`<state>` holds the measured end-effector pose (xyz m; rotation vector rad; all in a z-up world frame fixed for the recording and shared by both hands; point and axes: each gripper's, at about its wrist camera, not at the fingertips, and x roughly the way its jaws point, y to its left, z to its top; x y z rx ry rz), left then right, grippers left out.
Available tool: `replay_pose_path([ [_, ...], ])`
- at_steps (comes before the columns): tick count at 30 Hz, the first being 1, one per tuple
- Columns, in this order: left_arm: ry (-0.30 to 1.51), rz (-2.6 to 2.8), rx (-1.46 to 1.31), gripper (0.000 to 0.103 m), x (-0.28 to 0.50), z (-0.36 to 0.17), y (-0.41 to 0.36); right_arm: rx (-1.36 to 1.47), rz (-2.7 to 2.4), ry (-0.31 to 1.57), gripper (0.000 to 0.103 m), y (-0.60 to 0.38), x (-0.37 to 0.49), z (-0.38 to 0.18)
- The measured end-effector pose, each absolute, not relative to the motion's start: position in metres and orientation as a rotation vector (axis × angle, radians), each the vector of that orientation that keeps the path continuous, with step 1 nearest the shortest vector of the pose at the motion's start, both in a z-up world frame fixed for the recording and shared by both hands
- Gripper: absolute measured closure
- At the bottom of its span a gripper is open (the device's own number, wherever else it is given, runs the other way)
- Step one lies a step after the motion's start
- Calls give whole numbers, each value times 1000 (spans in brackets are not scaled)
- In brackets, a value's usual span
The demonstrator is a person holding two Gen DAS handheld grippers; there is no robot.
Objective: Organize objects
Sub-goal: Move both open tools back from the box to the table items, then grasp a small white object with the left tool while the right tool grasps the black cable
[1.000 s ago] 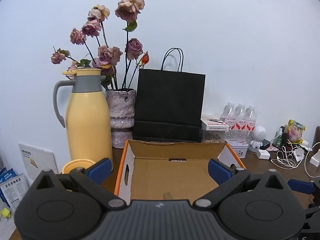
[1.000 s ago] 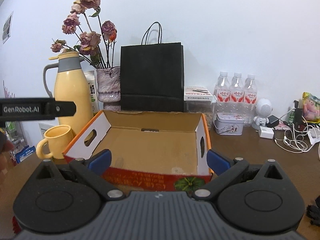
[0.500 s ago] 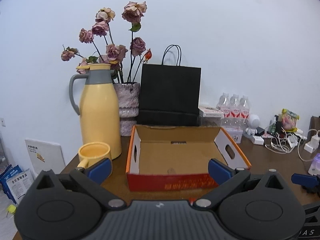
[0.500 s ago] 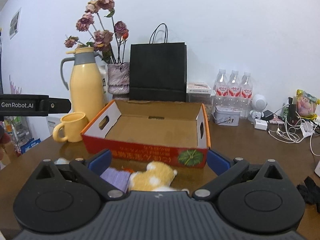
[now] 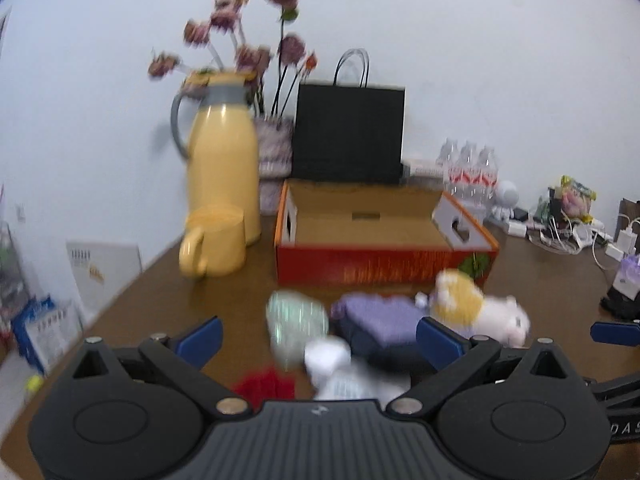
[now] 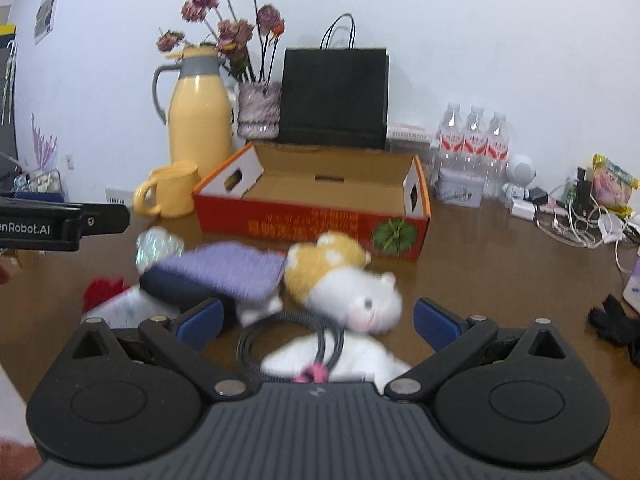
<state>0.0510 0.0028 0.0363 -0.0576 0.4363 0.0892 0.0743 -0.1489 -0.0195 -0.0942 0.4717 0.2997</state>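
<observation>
Since the earlier frames both grippers have been drawn back from the cardboard box, so that a pile of loose objects on the brown table, unseen a second ago, is now taken in. The box is seen standing empty near the wall, with the pile just in front of its red side. A plush toy is found lying on its side beside a purple cloth, with a coiled black cable nearest the right gripper and a red item at the far left of the pile. The left gripper is held above the same pile. Both are spread wide and nothing is gripped by either.

Judging from the task, a first pick is being lined up. One object should be singled out, probably the plush toy, since it lies uppermost and clear of the cloth. It would best be approached from above, with one finger brought down on each side of its body, so that the cable is not caught as well.

Much is smeared by motion blur. A pale greenish object and a white one cannot be identified. The near edge of the pile is hidden behind the gripper bodies, so what lies under the cable cannot be told
</observation>
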Motion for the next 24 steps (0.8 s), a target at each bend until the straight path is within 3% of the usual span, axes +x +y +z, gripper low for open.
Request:
replay_pose_path([
  [24, 587, 43, 25, 0, -5, -27, -9, -109, 321, 554, 0, -137, 29, -52],
])
